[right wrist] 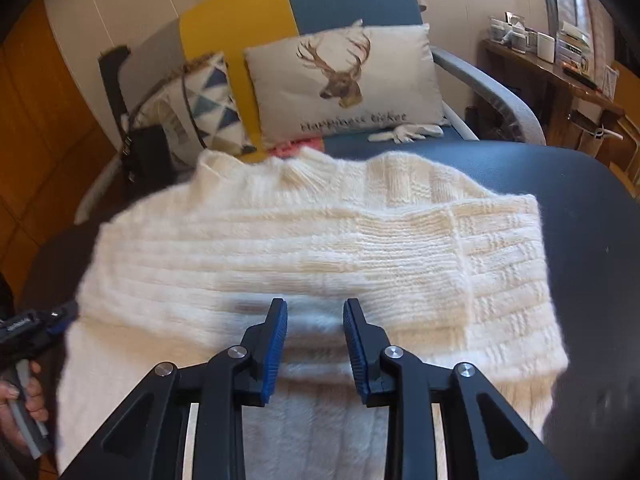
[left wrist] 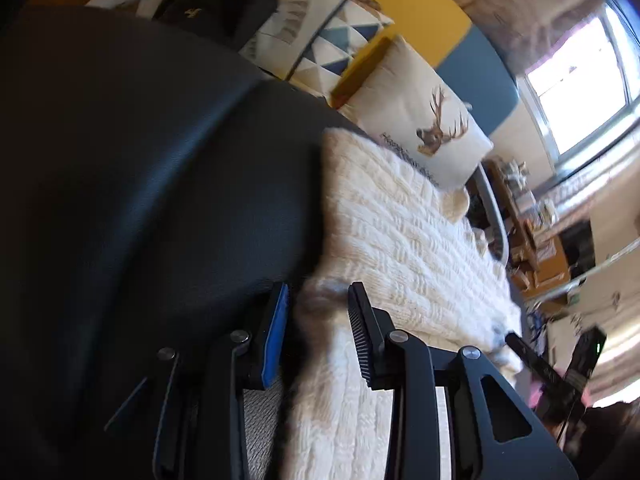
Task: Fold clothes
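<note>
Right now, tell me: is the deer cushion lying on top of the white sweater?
No: in the right wrist view the deer cushion leans against the chair back, behind the white sweater spread on the dark surface.

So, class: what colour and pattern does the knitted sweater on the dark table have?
Plain cream-white knitted sweater with ribbed and basket-weave texture; clearest in the right wrist view.

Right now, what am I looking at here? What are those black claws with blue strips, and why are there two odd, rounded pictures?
Each claw is a hand-held gripper, not a robot; a person carries one in each hand. A wide-angle camera on each looks along its fingers. One picture is from the left gripper, the other from the right gripper. A cream knitted sweater lies on a dark table, being folded. Both grippers have sweater fabric between their fingers; whether they pinch it is unclear. Behind stands a deer cushion.
</note>
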